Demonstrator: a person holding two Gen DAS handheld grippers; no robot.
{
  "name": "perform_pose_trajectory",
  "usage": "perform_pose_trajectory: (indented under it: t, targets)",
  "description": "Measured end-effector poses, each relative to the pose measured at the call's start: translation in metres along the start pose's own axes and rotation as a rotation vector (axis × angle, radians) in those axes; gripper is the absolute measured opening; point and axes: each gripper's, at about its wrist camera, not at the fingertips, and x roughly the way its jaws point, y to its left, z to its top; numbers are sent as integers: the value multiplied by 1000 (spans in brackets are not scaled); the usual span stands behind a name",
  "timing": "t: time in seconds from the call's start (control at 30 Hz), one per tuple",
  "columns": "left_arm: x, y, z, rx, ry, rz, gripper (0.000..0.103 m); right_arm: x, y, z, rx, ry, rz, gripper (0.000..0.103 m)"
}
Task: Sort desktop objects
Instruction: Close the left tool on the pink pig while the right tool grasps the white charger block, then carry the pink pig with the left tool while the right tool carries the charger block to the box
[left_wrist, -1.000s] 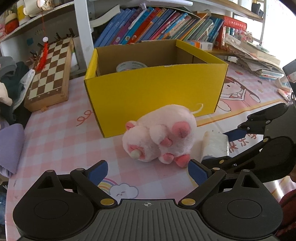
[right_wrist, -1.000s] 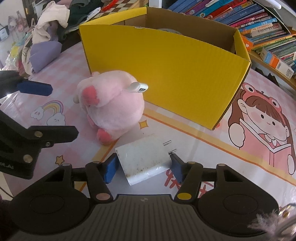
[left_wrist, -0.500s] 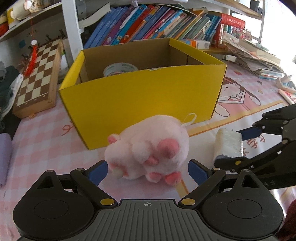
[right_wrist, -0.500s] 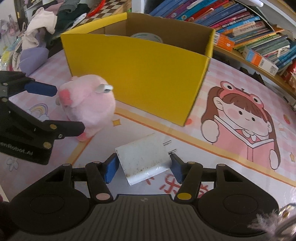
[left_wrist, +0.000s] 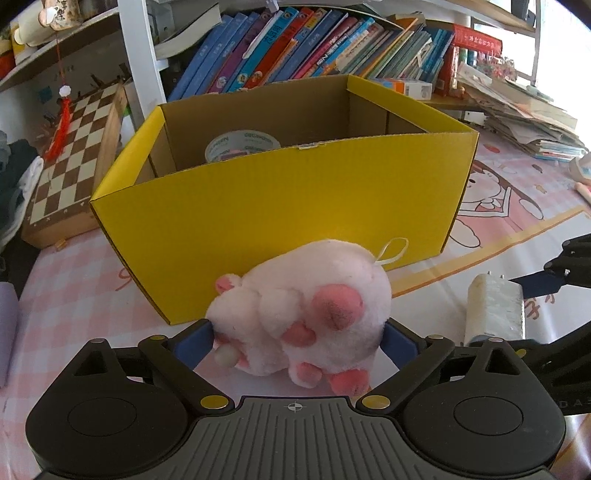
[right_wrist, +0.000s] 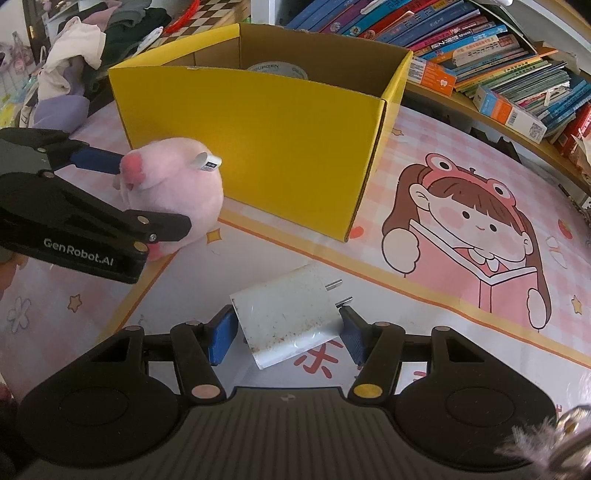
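1. Right tool (right_wrist: 286, 332): both blue pads press the flanks of the white charger (right_wrist: 284, 314), so it is clamped, not loose. The two metal prongs point away toward the right pad side, clear of the grip. Holding the flat sides probably keeps the block from twisting. Whether the charger is lifted off the counter (right_wrist: 443, 332) or rests on it, I cannot tell.

2. Left tool (left_wrist: 297, 341): the pink plush pig (left_wrist: 306, 306) sits between its blue pads, which flank the body on both sides. Pads touch or nearly touch the fur; no clear squeeze is visible, so I cannot tell whether the grip is made. The pig lies on the counter, feet toward the camera, hang loop toward the box.

3. Both tools sit side by side, near each other, each with its own item. Judgement: a two-handed pick-up, one object per hand.

4. Just beyond the pig stands the yellow cardboard box (left_wrist: 280, 206), open-topped, its near wall close behind the toy. Likely the sorting destination.

5. Inside the box, at the back left, a roll of tape (left_wrist: 242, 144) already lies.

6. Farthest: bookshelf (left_wrist: 314, 48) with leaning books; chessboard (left_wrist: 70, 155) at left, not part of the handling.
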Motion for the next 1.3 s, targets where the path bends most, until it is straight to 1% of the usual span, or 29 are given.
perform_pose_trajectory:
  t: [0.1,0.17,0.23,0.33,0.43,0.5,0.6,0.8,1.03,1.3]
  targets:
    - [2,-2,0,10,8,-2,99,-1,-1,-2,4,1,-3,57]
    - [7,-6,1,45,25,12,100,-2,-1,-2,5,1,-4,57]
    - [10,-9,0,63,23,24,101,-2,0,-3,1,-1,-4,57]
    - [13,-10,-1,63,14,31,101,-3,1,-3,-6,-1,-4,57]
    - [10,-7,-3,57,1,26,96,-4,2,-4,-5,-3,-7,57]
    - [6,-5,-3,50,-3,19,90,-6,3,-5,-3,-5,-10,57]
    - [0,-2,-3,37,-7,2,87,-8,6,-5,-3,-12,-11,57]
    - [-20,2,-7,34,-29,-23,86,-12,13,-5,-3,-20,-10,57]
    - [-40,11,-16,8,-44,-50,86,-18,26,-6,2,-27,-9,57]
    - [-58,13,-23,42,-76,-63,87,-27,38,-10,17,-39,-15,57]
